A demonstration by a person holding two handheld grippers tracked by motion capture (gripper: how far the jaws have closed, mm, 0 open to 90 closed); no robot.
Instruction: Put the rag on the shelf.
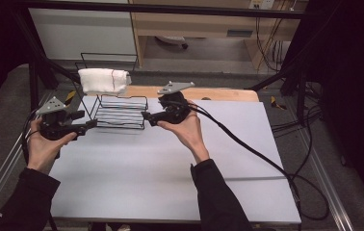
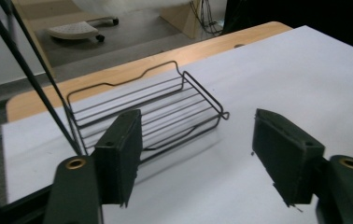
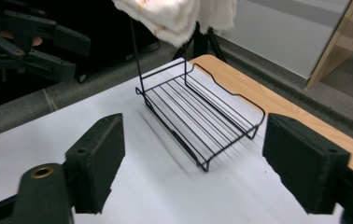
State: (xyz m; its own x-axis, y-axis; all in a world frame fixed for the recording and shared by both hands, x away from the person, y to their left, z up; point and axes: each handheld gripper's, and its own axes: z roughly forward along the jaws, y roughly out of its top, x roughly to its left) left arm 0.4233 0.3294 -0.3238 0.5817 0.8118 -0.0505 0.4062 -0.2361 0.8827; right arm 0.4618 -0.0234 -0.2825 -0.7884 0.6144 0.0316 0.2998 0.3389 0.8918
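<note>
A black wire rack [image 1: 121, 113] stands at the back left of the white table top [image 1: 170, 163]. A folded white towel [image 1: 104, 81] hangs over its top rail. My left gripper [image 1: 84, 120] is held just left of the rack's lower shelf, open, with nothing between its fingers. My right gripper [image 1: 147, 118] sits just right of the shelf, also open and holding nothing. In the left gripper view the rack [image 2: 151, 112] lies beyond the spread jaws of the left gripper [image 2: 197, 120]. In the right gripper view the right gripper [image 3: 195, 123] faces the rack [image 3: 202, 116], with the towel [image 3: 165, 16] above it.
A wooden table edge [image 1: 218, 92] runs behind the white top. The right gripper's cable [image 1: 247, 144] trails across the right side of the table. Black frame poles [image 1: 40, 53] rise at the left. The left gripper [image 3: 34, 42] appears far off in the right gripper view.
</note>
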